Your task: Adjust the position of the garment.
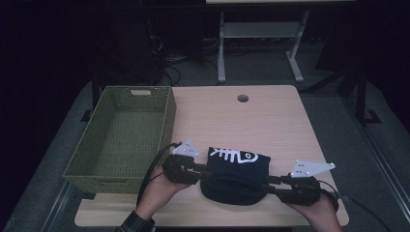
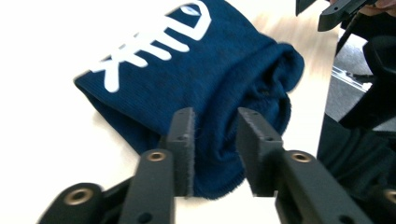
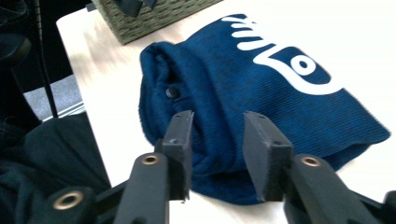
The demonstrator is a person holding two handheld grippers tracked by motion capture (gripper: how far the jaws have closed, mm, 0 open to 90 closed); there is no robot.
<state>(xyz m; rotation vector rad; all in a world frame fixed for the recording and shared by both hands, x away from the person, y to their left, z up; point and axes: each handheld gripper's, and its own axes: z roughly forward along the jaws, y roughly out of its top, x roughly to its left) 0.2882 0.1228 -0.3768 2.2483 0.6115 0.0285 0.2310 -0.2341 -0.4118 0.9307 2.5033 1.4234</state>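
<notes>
At table's near edge, both hand-held grippers, left (image 1: 199,170) & right (image 1: 270,184), part-open, straddling navy beanie (image 1: 235,175), pads off it.

The near edge of the folded hat (image 1: 235,178) is hidden behind both sets of jaws in the gripper views, so whether the pads touch the cloth there cannot be told. In the high view both forearms are cut off by the bottom edge, and the basket (image 3: 154,16) is cropped at the top of the right gripper view. The white print (image 2: 154,44) is blurred in the left gripper view.
</notes>
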